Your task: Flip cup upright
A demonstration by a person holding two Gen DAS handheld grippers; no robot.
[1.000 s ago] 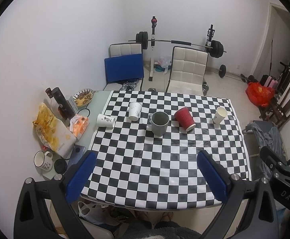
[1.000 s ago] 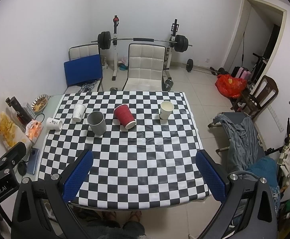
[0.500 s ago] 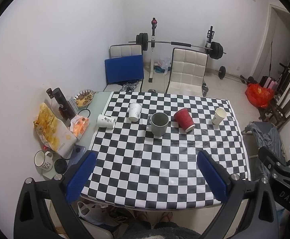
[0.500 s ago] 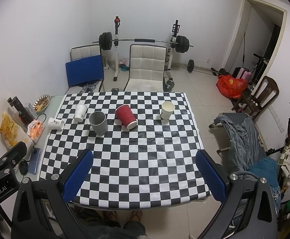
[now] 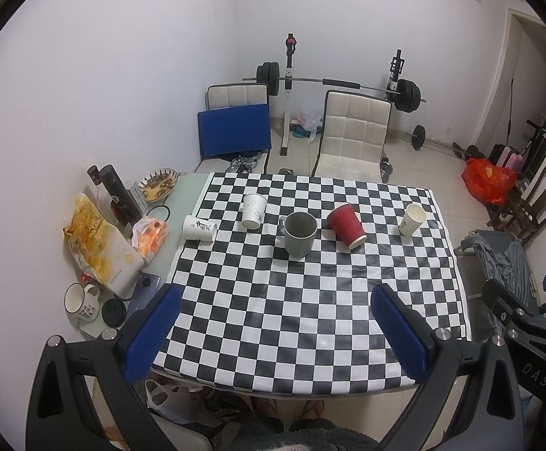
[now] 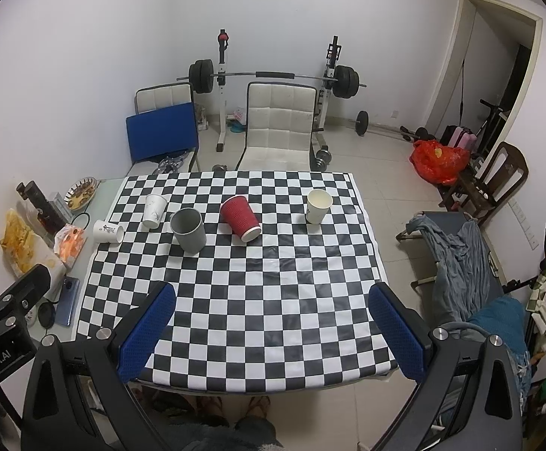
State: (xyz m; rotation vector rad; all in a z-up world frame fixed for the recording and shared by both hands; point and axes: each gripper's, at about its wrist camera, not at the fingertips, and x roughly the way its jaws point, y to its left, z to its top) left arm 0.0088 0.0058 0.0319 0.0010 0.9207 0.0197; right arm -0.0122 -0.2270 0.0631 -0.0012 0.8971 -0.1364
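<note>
A red ribbed paper cup lies tipped on its side on the checkered tablecloth, mouth toward me. A white printed paper cup lies on its side at the cloth's left edge. A grey mug, a white cup and a cream cup stand near them. My left gripper and my right gripper are both open and empty, held above the table's near edge, far from the cups.
Snack bags, a dark bottle, a bowl, a white mug and a phone crowd the table's left strip. Two chairs and a barbell rack stand behind the table. A cot with clothes is at the right.
Both views have drifted slightly; the table sits a little lower in frame. No cup has moved and both grippers stay open.
</note>
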